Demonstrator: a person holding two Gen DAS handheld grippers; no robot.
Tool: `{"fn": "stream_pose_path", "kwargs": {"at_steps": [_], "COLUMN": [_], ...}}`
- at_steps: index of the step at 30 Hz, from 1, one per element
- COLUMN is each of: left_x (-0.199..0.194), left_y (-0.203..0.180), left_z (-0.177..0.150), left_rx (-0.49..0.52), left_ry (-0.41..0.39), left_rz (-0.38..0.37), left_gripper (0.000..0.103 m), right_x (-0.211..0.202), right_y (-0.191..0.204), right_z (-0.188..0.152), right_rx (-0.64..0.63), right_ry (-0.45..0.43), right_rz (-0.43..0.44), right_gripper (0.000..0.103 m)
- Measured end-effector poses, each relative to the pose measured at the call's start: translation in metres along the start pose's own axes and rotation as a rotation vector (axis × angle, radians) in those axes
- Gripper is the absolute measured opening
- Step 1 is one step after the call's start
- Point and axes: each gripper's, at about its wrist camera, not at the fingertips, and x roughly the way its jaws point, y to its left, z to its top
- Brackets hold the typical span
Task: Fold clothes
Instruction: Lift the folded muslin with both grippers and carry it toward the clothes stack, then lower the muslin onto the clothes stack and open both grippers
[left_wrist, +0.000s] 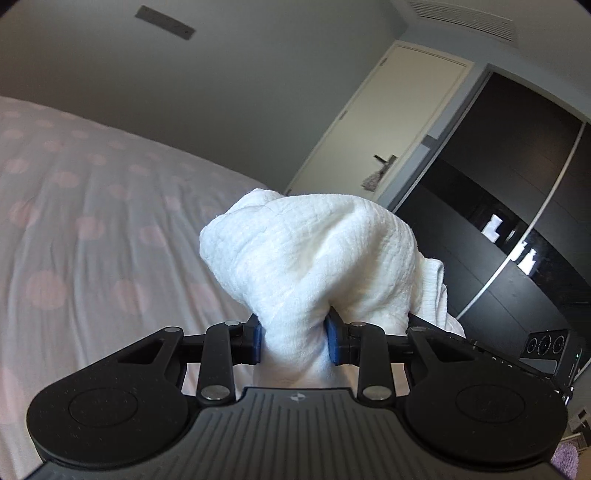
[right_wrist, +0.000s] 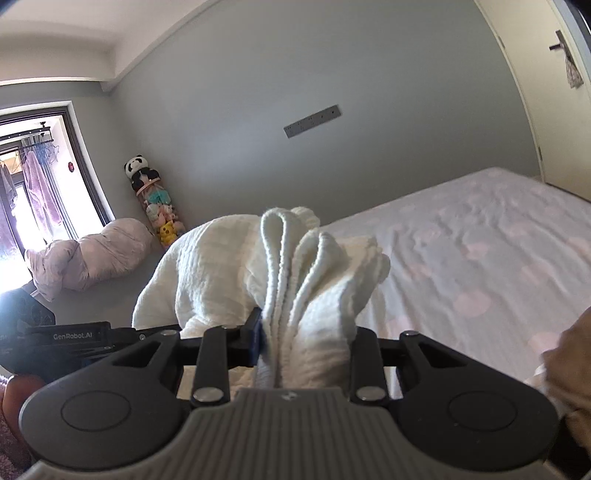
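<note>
Both the left gripper (left_wrist: 294, 341) and right gripper (right_wrist: 306, 341) clamp bunched white garment (left_wrist: 310, 258) above the bed (left_wrist: 92, 221); apparently one piece, best spread taut before lowering

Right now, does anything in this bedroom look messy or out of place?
Yes. A lilac duvet lies crumpled on the floor by the window instead of on the bed. The white garment is still bunched, pinched by both the left gripper and the right gripper, not yet folded. Nothing looks damaged.
</note>
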Motion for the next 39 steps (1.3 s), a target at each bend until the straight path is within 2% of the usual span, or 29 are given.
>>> {"fn": "stream_pose_path", "kwargs": {"at_steps": [5, 10, 13, 17, 20, 23, 31, 34, 36, 39], "left_x": [0.03, 0.072, 0.097, 0.132, 0.152, 0.169, 0.21, 0.212, 0.209, 0.2], "left_y": [-0.075, -0.146, -0.18, -0.199, -0.201, -0.191, -0.157, -0.154, -0.157, -0.167], "left_z": [0.006, -0.002, -0.012, -0.03, -0.05, -0.066, -0.081, -0.079, -0.076, -0.072], "left_rx": [0.083, 0.138, 0.16, 0.135, 0.124, 0.123, 0.075, 0.076, 0.1, 0.157], "left_ry": [0.043, 0.109, 0.156, 0.23, 0.276, 0.309, 0.382, 0.399, 0.409, 0.413], "left_rz": [-0.141, -0.27, -0.326, -0.358, -0.35, -0.311, -0.207, -0.2, -0.199, -0.199], "left_gripper": [0.029, 0.028, 0.028, 0.028, 0.028, 0.028, 0.029, 0.032, 0.037, 0.039], "right_x": [-0.081, -0.156, -0.189, -0.214, -0.208, -0.19, -0.133, -0.123, -0.124, -0.138], "right_y": [-0.021, -0.044, -0.062, -0.089, -0.117, -0.143, -0.196, -0.203, -0.205, -0.2], "right_z": [0.049, 0.093, 0.113, 0.129, 0.132, 0.125, 0.091, 0.088, 0.089, 0.095], "right_rx": [-0.042, -0.115, -0.14, -0.186, -0.206, -0.22, -0.226, -0.218, -0.219, -0.223], "right_ry": [-0.005, 0.023, 0.046, 0.117, 0.203, 0.263, 0.358, 0.364, 0.351, 0.306], "right_rz": [-0.073, -0.179, -0.241, -0.301, -0.313, -0.3, -0.28, -0.32, -0.353, -0.408], "right_gripper": [0.032, 0.033, 0.033, 0.033, 0.033, 0.033, 0.038, 0.045, 0.055, 0.059]}}
